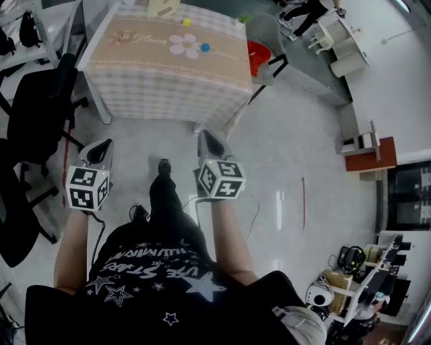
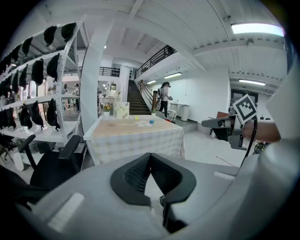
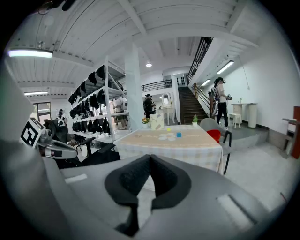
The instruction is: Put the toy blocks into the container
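The table (image 1: 168, 74) with a checked cloth stands well ahead of me, across bare floor. On it lie a yellow block (image 1: 186, 22) and a blue block (image 1: 205, 47) beside a white flower mat (image 1: 183, 45). A cream box-like container (image 1: 163, 7) sits at its far edge. My left gripper (image 1: 101, 152) and right gripper (image 1: 207, 141) are held at waist height, far short of the table, both shut with nothing between the jaws. The left gripper view shows its shut jaws (image 2: 150, 157) and the blocks (image 2: 151, 121) far off. In the right gripper view the gripper (image 3: 150, 159) is likewise shut and the blue block (image 3: 178, 135) small.
Black office chairs (image 1: 40, 114) stand left of the table. A grey chair with a red cushion (image 1: 259, 54) is at its right corner. Shelves with dark bags (image 2: 42, 93) line the left. A person (image 3: 220, 101) stands by the stairs. A red-brown cabinet (image 1: 370, 155) is at the right.
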`<state>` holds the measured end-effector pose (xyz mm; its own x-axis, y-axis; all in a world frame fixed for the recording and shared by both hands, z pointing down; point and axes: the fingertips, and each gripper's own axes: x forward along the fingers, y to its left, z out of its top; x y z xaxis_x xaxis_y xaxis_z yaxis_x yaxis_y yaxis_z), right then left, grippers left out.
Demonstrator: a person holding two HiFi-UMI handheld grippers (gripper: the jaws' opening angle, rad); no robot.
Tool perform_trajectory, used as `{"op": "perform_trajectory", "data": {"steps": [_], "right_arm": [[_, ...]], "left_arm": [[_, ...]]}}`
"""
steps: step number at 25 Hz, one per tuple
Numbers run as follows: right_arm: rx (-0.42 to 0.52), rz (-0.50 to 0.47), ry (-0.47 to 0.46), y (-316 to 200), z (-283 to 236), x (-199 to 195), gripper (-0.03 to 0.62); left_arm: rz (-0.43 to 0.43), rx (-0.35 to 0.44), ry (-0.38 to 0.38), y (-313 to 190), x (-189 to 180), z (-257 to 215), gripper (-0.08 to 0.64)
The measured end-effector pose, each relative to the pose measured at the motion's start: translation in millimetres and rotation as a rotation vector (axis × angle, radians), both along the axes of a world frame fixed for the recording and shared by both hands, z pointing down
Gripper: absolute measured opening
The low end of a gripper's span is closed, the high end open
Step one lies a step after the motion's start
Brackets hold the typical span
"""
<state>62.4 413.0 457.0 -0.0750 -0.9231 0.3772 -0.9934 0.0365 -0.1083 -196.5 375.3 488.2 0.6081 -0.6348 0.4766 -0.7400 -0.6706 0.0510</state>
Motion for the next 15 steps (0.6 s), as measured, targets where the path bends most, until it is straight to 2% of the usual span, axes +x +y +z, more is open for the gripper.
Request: {"op": "perform_trajectory", "data": {"steps": [15], "right_arm": [[-0.002,-0.009,0.008,16.7,0.7,-13.0,0.005]], "left_arm": [[-0.005,-0.01,0.0,17.4,-10.2,3.3,0.009]]}}
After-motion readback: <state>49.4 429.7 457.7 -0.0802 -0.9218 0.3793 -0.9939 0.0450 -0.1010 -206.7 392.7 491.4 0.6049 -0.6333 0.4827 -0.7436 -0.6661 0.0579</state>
